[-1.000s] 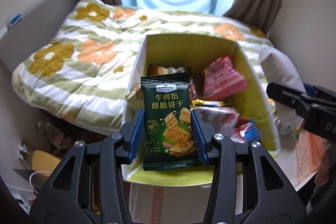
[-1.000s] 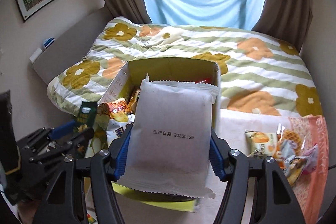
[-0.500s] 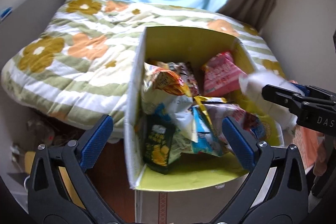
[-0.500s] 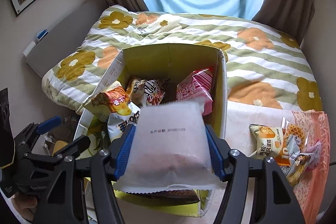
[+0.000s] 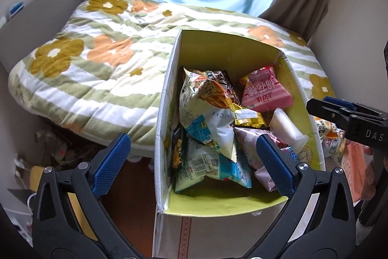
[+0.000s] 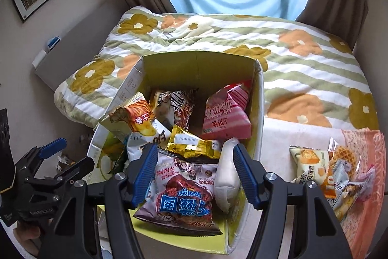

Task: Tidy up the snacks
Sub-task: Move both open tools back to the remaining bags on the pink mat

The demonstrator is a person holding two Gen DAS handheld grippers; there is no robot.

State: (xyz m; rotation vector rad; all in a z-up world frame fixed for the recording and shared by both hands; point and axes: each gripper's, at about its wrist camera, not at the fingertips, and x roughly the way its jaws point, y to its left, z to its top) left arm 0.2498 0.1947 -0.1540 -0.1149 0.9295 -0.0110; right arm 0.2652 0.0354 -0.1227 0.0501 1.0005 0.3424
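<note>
Snacks: mostly in the one yellow-lined cardboard box [image 5: 169, 79], which sits at the foot of the flowered quilt [image 6: 303, 64].

I count at least eight packets inside (more may be buried):
- one orange-topped white bag [image 6: 133, 118]
- one brown striped packet [image 6: 174, 106]
- one pink packet [image 6: 225, 118]
- one gold packet [image 6: 194, 143]
- one plain white packet [image 6: 226, 176], on its edge against the box's right wall
- one purplish bag with blue characters [image 6: 184, 193], on top near the front
- one blue-and-white packet [image 5: 213, 166]
- one dark green packet [image 5: 178, 149], wedged low by the left wall

Outside the box there is one small heap on the pink cloth [image 6: 363, 198] to the right. A cream packet [image 6: 309, 162] and a waffle packet [image 6: 343, 157] are clear. At least two more lie under them, and I can't count those exactly.

I have two grippers, both tilted steeply down at the box. The left gripper [image 5: 191, 137] hangs over the box's left wall. Its jaws are spread as wide as they go and nothing is between the blue pads. The right gripper [image 6: 194, 147] is over the front right part of the box. Its jaws are partly apart and the pads grip nothing. The white packet is just beside its right pad, lower down in the box. In the right view the left gripper shows low at the left, beside the box.
</note>
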